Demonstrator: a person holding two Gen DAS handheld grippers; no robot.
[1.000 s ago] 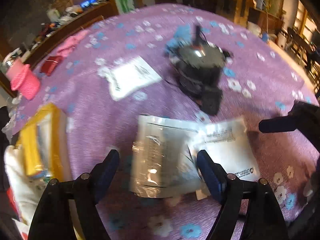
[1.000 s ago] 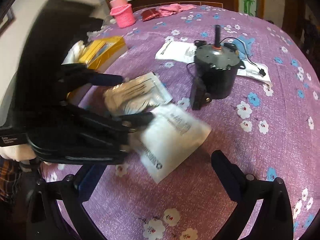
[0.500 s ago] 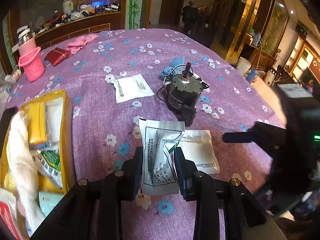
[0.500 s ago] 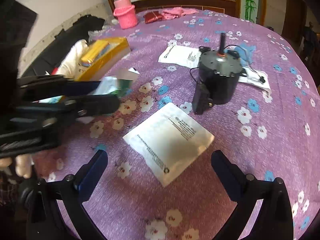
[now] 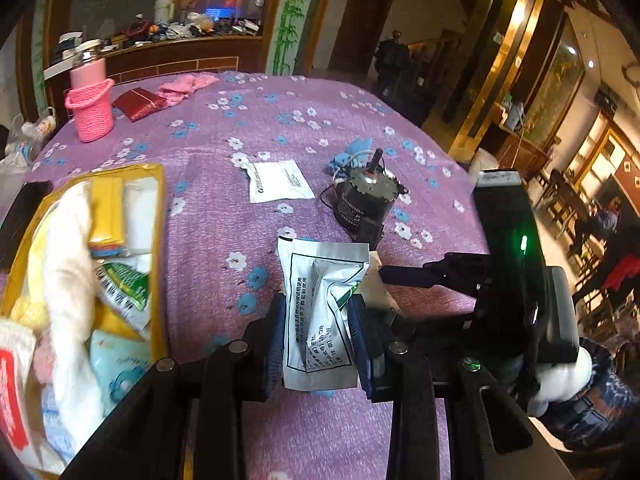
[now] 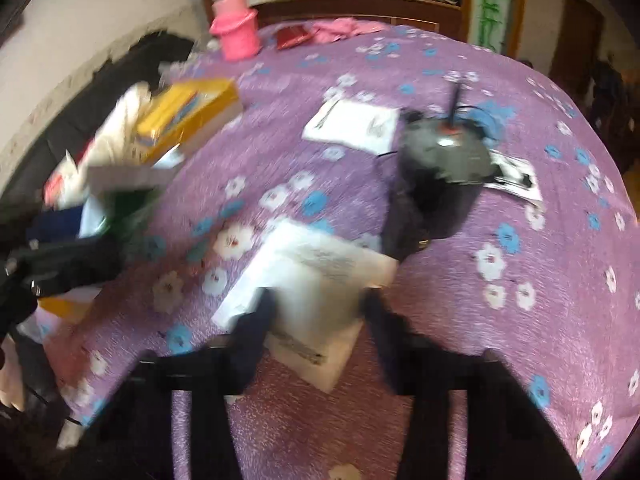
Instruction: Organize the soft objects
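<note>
the left hand-held gripper (image 5: 318,334) is clamped on a crinkled silver foil pouch (image 5: 320,312), lifted near the yellow box (image 5: 160,240); it may slip. the right hand-held gripper (image 6: 318,312) has just been closing around a flat white packet (image 6: 316,284) beside that box; whether it grips i cannot tell, and it may only pinch an edge.

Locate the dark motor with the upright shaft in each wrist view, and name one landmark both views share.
Left wrist: motor right of centre, beyond the held silver packet.
Right wrist: motor upper right of centre, blurred.
Shared landmark: pink knitted holder at the table's far edge.
</note>
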